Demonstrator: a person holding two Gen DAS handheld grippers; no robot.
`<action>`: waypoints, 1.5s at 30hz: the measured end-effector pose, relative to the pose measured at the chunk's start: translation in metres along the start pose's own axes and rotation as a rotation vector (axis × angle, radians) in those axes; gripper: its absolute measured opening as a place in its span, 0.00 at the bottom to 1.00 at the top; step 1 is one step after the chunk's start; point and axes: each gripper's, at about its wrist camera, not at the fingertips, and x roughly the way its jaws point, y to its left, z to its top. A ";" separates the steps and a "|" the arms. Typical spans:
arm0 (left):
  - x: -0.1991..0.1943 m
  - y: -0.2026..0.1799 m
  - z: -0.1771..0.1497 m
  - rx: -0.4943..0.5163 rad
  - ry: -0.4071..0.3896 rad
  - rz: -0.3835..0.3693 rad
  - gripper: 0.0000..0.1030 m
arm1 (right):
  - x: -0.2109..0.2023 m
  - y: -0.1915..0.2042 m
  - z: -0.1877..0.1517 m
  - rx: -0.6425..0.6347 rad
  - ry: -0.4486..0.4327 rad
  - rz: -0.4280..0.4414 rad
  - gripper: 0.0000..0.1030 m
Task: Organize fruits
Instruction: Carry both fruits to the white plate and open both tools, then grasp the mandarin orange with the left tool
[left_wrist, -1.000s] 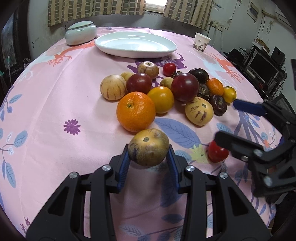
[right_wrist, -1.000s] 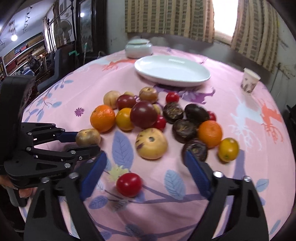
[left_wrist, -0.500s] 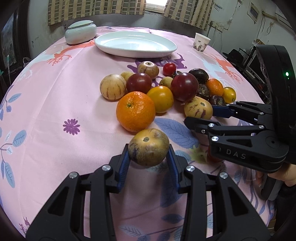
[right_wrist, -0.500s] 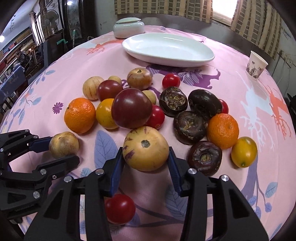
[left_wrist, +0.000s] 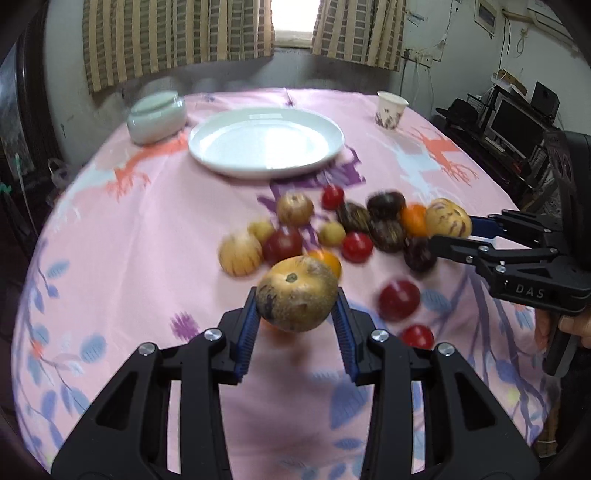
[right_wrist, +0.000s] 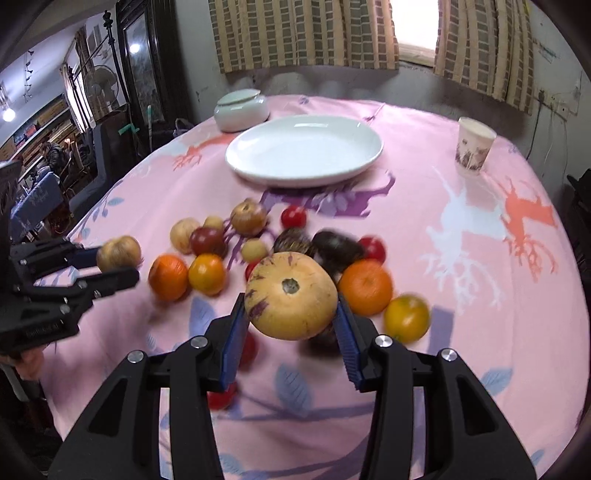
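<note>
Here, each hand-held gripper has one fruit.
Left hand-held gripper (left_wrist: 297, 319): closed on a brownish round fruit (left_wrist: 296, 293), which is clamped between the blue pads (left_wrist: 246, 332) and lifted above the desk (left_wrist: 147, 236).
Brownish fruit direction: its stem scar faces up and toward the camera; the shape is nearly round, slightly wider from side to side.
Right hand-held gripper (right_wrist: 291, 325): gripping a yellow fruit with purple streaks (right_wrist: 291, 295), held above the fruit pile (right_wrist: 295, 243).
Streaked fruit direction: its stem scar faces the camera; the long axis lies across, from pad to pad.
White plate (right_wrist: 306, 155): behind the pile, with a bare surface.
Lidded jar (right_wrist: 242, 109): just beside the plate's far left rim.
Paper cup (right_wrist: 474, 151): to the right, well apart from the plate.
</note>
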 end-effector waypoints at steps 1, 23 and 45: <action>0.001 0.001 0.013 0.011 -0.015 0.020 0.38 | 0.001 -0.002 0.010 -0.011 -0.008 -0.010 0.45; 0.152 0.063 0.155 -0.151 0.019 0.103 0.82 | 0.128 -0.060 0.141 0.102 0.099 -0.076 0.70; 0.048 -0.001 0.016 0.010 -0.011 0.061 0.97 | -0.006 -0.065 -0.012 0.274 -0.026 0.041 0.88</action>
